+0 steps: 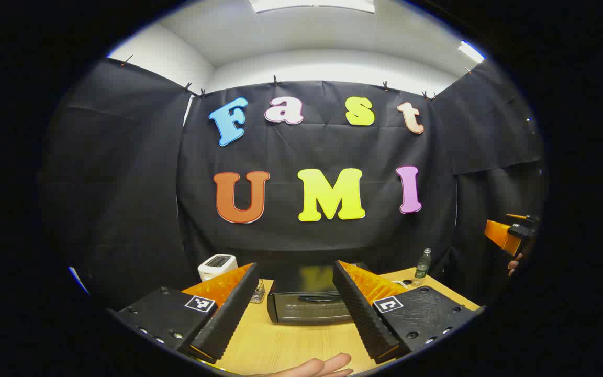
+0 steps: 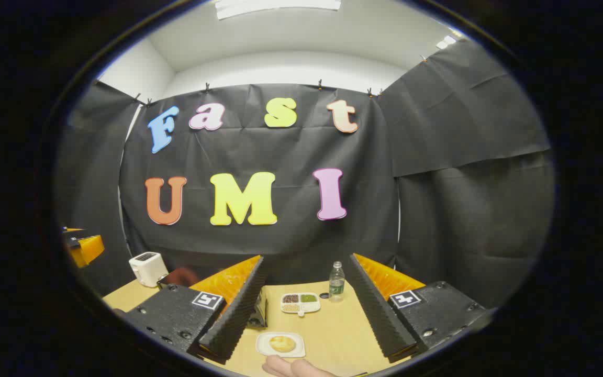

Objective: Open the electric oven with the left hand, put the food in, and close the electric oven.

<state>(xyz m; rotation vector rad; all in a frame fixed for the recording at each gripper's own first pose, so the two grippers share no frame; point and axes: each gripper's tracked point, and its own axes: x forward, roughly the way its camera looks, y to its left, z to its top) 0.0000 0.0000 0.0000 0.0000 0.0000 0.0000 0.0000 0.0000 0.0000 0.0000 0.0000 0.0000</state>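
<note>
The left gripper (image 1: 295, 306) is hovering with jaws spread wide, gripping nothing. The right gripper (image 2: 309, 314) is likewise hovering with jaws spread wide and empty.

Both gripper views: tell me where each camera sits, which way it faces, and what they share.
Left gripper view: rides the left claw, facing the closed electric oven on the table; own fingers, a hand below.
Right gripper view: rides the right claw, facing the food plate and sectioned tray; fingertips below.
Shared: toaster, water bottle, table.
</note>
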